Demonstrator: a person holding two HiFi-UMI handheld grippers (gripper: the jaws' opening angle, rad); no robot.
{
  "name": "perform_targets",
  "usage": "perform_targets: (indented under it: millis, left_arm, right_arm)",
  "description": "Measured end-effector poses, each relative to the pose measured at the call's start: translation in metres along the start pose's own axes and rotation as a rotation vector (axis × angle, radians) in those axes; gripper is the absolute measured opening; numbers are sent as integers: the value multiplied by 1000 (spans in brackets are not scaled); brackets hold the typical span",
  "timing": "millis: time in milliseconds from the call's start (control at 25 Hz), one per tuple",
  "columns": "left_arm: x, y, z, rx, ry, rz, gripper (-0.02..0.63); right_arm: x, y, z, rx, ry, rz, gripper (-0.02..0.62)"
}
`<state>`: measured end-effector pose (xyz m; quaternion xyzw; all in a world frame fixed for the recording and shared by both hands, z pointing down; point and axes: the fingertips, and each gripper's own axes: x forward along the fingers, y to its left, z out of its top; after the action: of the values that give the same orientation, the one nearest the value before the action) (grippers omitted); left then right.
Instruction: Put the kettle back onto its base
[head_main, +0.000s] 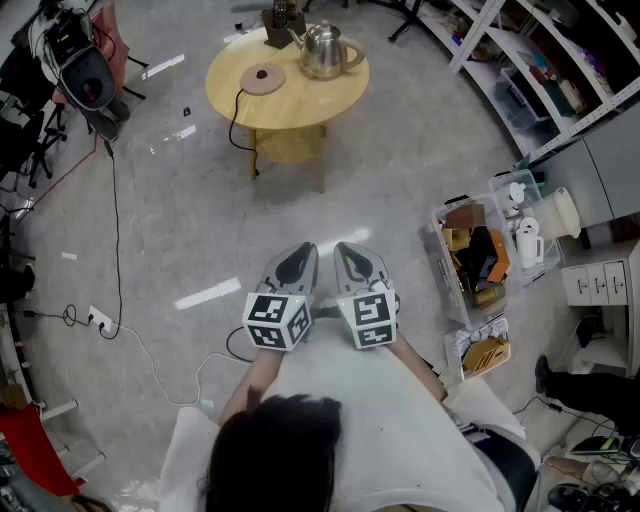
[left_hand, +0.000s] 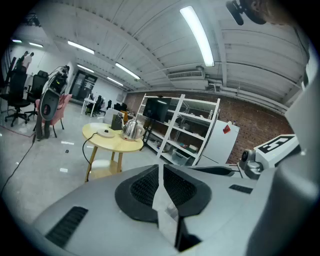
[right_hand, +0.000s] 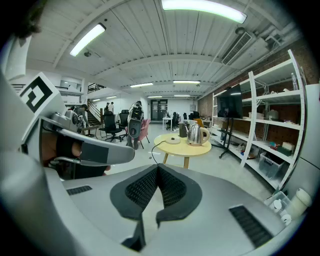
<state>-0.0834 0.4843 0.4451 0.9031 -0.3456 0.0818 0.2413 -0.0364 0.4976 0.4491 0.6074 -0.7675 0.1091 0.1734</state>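
The left gripper (left_hand: 161, 169) and the right gripper (right_hand: 158, 170) are held side by side close to the person's chest. On each, the ribbed pads are pressed together with nothing between them, so neither has hold of anything. Both point across bare floor toward a round yellow table (head_main: 295, 108), which stands well apart from them. The kettle (head_main: 325, 50), a shiny metal one, stands upright near the table's far right edge. Its base (head_main: 263, 79), a flat round disc, lies to the kettle's left, apart from it. A black cable (head_main: 236, 108) drops over the table's left edge.
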Motion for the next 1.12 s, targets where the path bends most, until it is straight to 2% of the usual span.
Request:
perform_targets:
  millis: [360,600,920,1120]
  left_arm:
    - [1,2,2,0,-17,32,51]
    - [0,-2,3,13,-24,27,51]
    - [2,-1,3,-26,-30,26,51]
    - [9,0,7,-6,-29,9,51]
  right_arm:
    - [-3,-6,0,3,-3,-13,26]
    - [-3,-6,0,94,-10,25,28]
    - [-4,-2,-1,76,-26,52,28]
    - [2,-4,0,69,-22,46,28]
